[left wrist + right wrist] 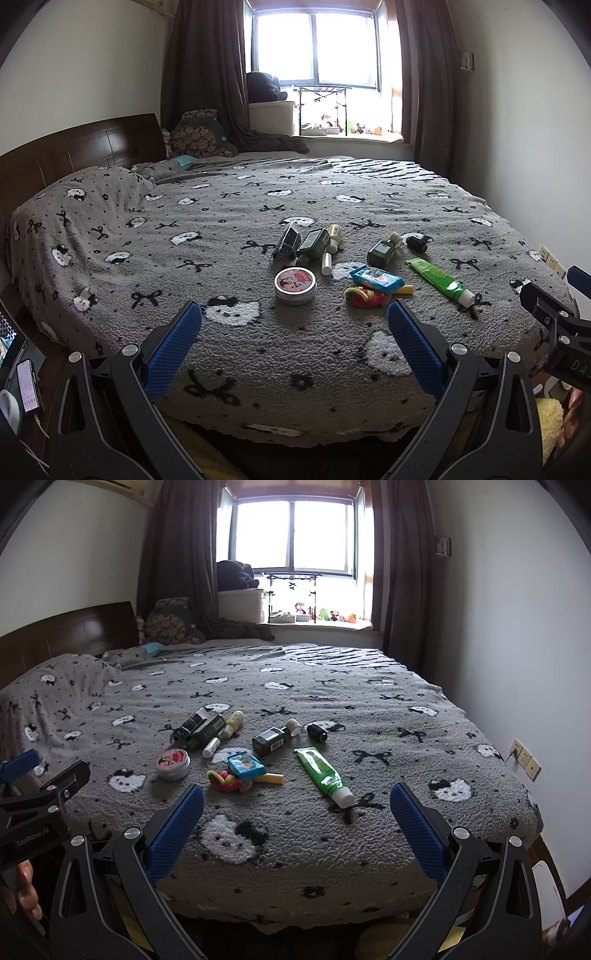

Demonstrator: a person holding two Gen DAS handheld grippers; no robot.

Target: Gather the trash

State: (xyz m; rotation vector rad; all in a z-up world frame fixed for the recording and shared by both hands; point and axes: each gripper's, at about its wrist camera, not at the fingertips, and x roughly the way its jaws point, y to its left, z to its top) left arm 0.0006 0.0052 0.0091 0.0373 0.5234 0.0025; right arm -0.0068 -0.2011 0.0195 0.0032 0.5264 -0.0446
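A cluster of small items lies on the grey patterned bedspread (184,266). It holds a round tin (295,284) (173,763), a green tube (439,279) (324,775), a blue packet (376,278) (245,764), colourful hair ties (364,296) (227,780), dark green bottles (313,244) (270,740) and a small black cylinder (417,243) (317,732). My left gripper (294,319) is open and empty, hovering over the bed's near edge just short of the tin. My right gripper (296,801) is open and empty, just short of the tube.
A wooden headboard (74,151) stands at the left. A window sill (343,138) with toys is at the back, flanked by dark curtains. A phone (26,386) lies on a stand at lower left. Wall sockets (524,758) are at the right.
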